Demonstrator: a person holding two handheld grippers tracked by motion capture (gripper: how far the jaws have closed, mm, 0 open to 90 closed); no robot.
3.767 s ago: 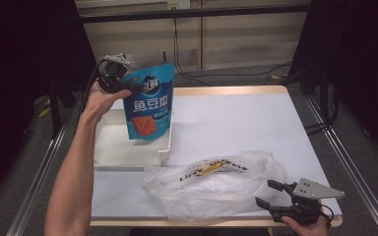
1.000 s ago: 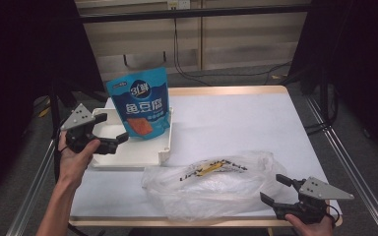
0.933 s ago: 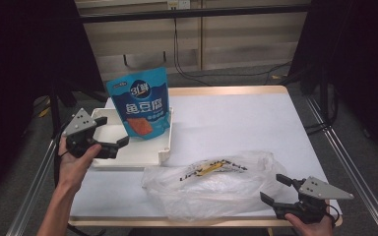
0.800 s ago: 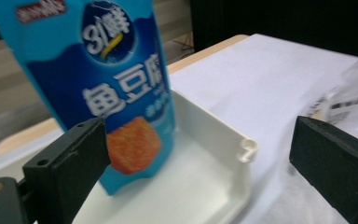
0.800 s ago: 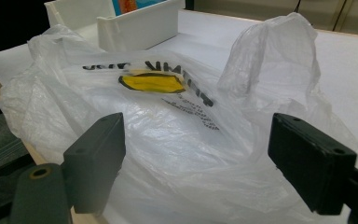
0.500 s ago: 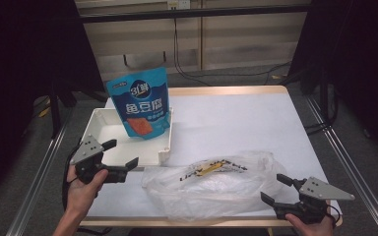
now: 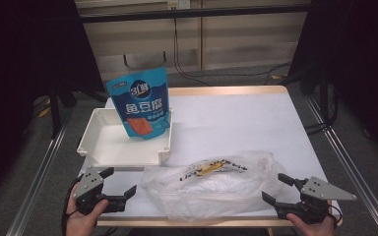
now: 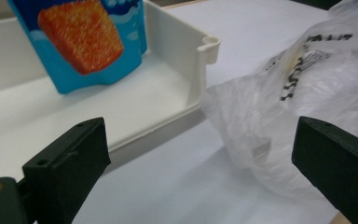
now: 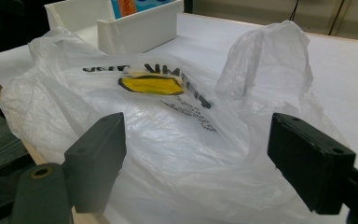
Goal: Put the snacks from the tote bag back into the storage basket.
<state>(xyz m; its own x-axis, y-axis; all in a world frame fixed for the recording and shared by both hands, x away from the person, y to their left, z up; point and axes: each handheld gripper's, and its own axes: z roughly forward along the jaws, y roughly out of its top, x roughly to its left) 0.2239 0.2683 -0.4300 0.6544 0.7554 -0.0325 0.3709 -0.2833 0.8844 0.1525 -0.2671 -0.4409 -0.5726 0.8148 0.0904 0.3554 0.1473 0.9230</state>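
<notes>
A blue snack pouch [image 7: 141, 102] [image 8: 84, 39] stands upright in a white tray [image 7: 98, 152] [image 8: 177, 56] at the left of the table. A crumpled clear plastic bag [image 7: 216, 184] [image 8: 303, 93] [image 9: 168, 121] with black and yellow print lies near the table's front edge. My left gripper [image 7: 119, 183] [image 8: 200, 177] is open at the front left, just left of the bag and in front of the tray, with nothing between its jaws. At the front right, my right gripper [image 7: 277, 189] [image 9: 196, 163] is open, its jaws facing the bag's right end.
The white table top [image 7: 236, 123] lies bare behind the bag and right of the tray. Metal rails [image 7: 347, 162] run along both table sides. Cables hang over a wooden wall [image 7: 216, 39] behind the table.
My left gripper let go of the pouch, which now stands in the tray, and came down to the table's front left corner. The right gripper has barely moved.
</notes>
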